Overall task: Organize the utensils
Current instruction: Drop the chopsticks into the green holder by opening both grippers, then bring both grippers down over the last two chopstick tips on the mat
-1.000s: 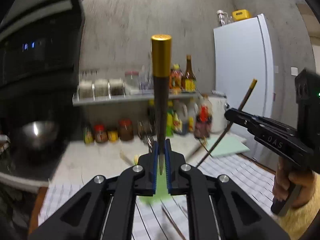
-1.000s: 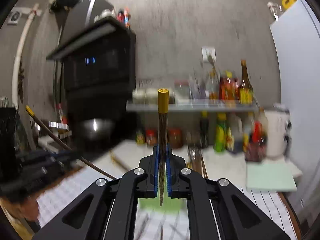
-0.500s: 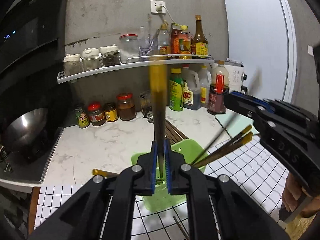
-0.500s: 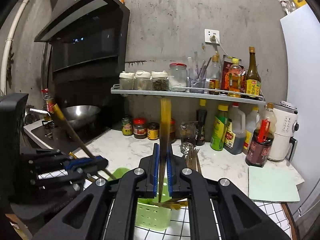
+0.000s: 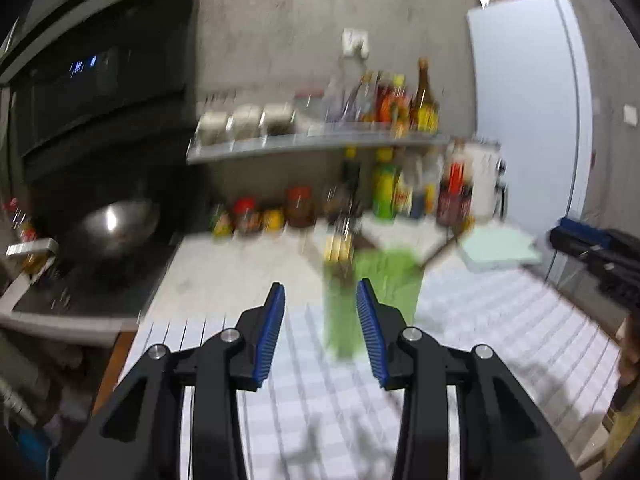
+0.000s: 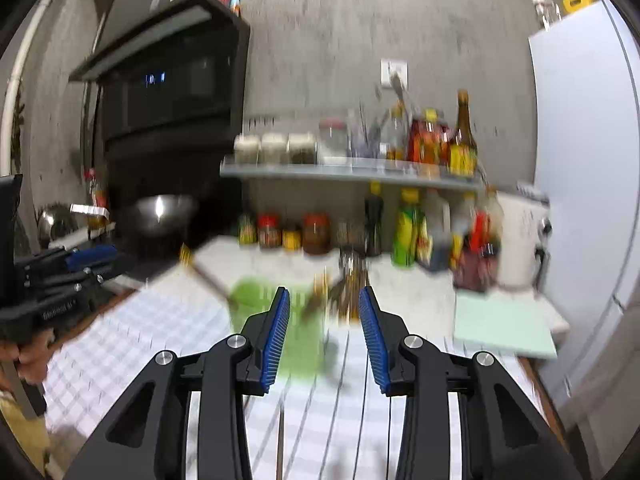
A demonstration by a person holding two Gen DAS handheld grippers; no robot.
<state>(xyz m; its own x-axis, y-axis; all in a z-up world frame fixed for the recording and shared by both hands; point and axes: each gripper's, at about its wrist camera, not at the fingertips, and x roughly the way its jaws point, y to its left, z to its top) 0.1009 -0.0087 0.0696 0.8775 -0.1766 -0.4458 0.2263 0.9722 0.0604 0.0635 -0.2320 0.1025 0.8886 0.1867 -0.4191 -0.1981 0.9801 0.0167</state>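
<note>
Both views are motion-blurred. A green slotted utensil holder (image 5: 376,284) stands on the checked cloth ahead of my left gripper (image 5: 320,300), which is open and empty. Dark chopsticks with gold ends (image 5: 338,246) stick out of the holder. In the right wrist view the holder (image 6: 276,320) sits just beyond my right gripper (image 6: 323,304), also open and empty, with chopsticks (image 6: 200,272) leaning out of it to the left. A loose chopstick (image 6: 280,436) lies on the cloth below the right gripper. Each gripper shows at the edge of the other's view.
A white checked cloth (image 5: 500,320) covers the counter. Behind are sauce bottles and jars (image 6: 404,232), a shelf (image 6: 348,172), a wok on the stove (image 5: 114,226) at left, a pale green board (image 6: 500,328) and a white fridge (image 5: 528,104) at right.
Both grippers held a gold-capped chopstick upright, lowered it over the green holder, then opened. The chopsticks are now in the holder and both grippers have pulled back and up.
</note>
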